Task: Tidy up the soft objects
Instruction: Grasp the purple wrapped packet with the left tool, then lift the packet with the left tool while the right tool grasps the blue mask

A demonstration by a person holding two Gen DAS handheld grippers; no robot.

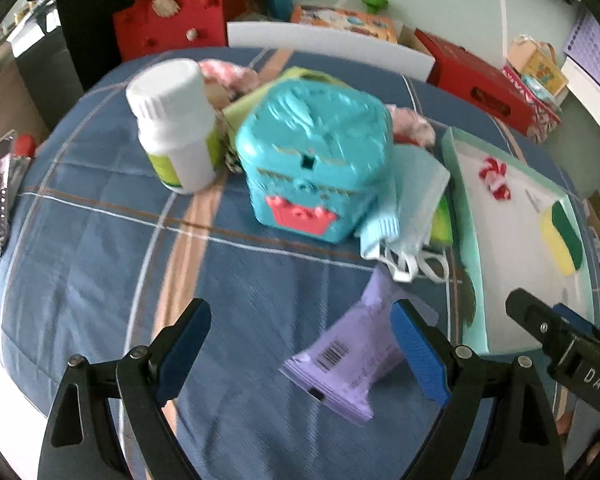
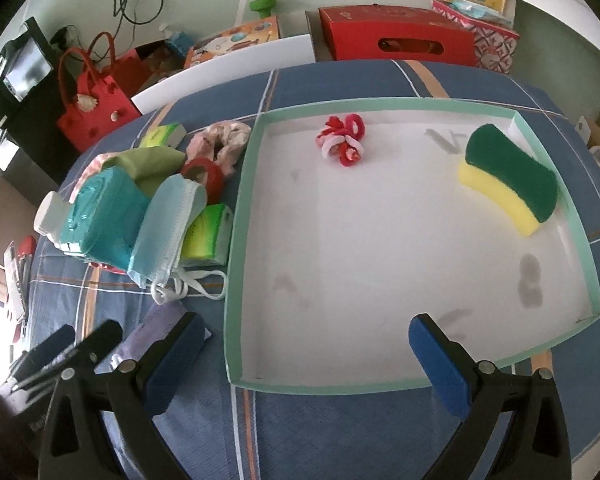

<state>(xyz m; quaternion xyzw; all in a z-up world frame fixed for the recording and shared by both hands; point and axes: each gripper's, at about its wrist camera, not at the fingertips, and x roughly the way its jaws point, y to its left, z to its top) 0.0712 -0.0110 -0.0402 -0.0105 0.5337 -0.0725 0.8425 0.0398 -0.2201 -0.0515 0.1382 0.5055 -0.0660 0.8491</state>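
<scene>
Left wrist: purple packet [image 1: 352, 356] between jaws.

Left wrist view: low, close, facing the teal box [image 1: 316, 160]; right wrist view: above tray [image 2: 236, 216]; shared: tray [image 1: 456, 184], sponge [image 2: 508, 176].

Sponge [image 2: 512, 178] and hair ties [image 2: 342, 140] in tray [image 2: 236, 240]
</scene>
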